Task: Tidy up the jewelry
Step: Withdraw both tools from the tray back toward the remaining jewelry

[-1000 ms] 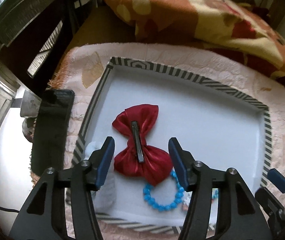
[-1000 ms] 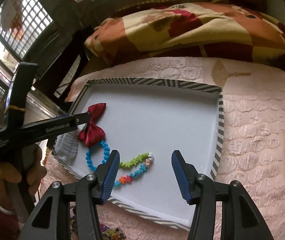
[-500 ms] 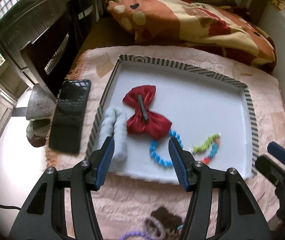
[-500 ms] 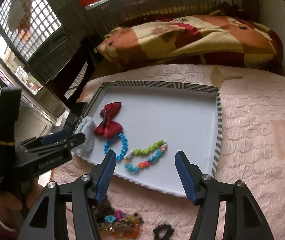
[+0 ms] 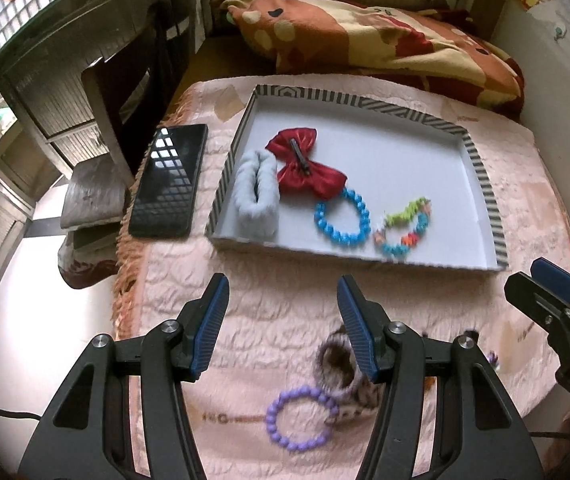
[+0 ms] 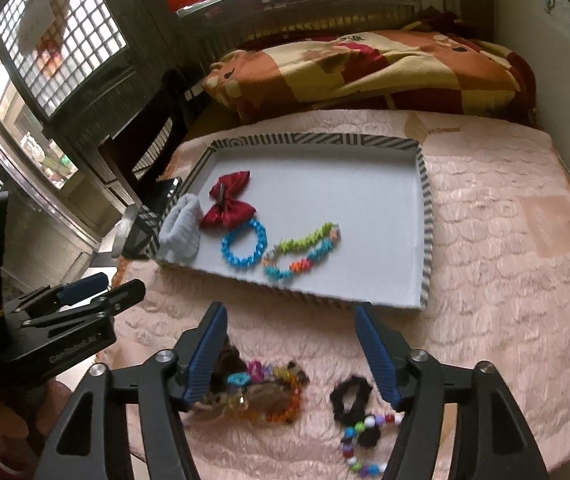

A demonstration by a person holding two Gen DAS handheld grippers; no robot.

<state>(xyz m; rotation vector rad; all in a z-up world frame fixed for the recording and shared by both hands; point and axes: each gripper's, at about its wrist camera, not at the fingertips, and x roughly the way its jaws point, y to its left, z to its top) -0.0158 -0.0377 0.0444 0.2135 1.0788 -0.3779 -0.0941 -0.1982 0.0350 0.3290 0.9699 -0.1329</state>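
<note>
Both tongs are released and carry nothing. The left gripper point(image 5: 283, 322) hangs over the pink bedspread point(image 5: 269, 288), with the striped tray point(image 5: 485, 196) well ahead of its tips. In the tray: grey scrunchie point(image 5: 256, 196), red bow clip point(image 5: 309, 170), blue bead bracelet point(image 5: 341, 218), multicolour bracelet point(image 5: 403, 226), all toward its near-left part. Just below the left tips lie a purple bead bracelet point(image 5: 299, 418) and a brown furry scrunchie point(image 5: 339, 360), touching.

The right gripper point(image 6: 291, 344) has a tangled heap of loose pieces point(image 6: 257, 390) under its left finger, and a black scrunchie point(image 6: 351, 394) and a mixed bead strand point(image 6: 359, 440) under its right.

Risks, as I judge them: the heap is knotted together, so a pinch may lift several pieces at once and shed some on the way. The purple bracelet touches the scrunchie and could drag it along. Beads are round and may slip from the pads. The bedspread is soft, so a deep pinch could snag fabric. The phone point(image 5: 169, 180) beside the tray's left wall could get knocked.
</note>
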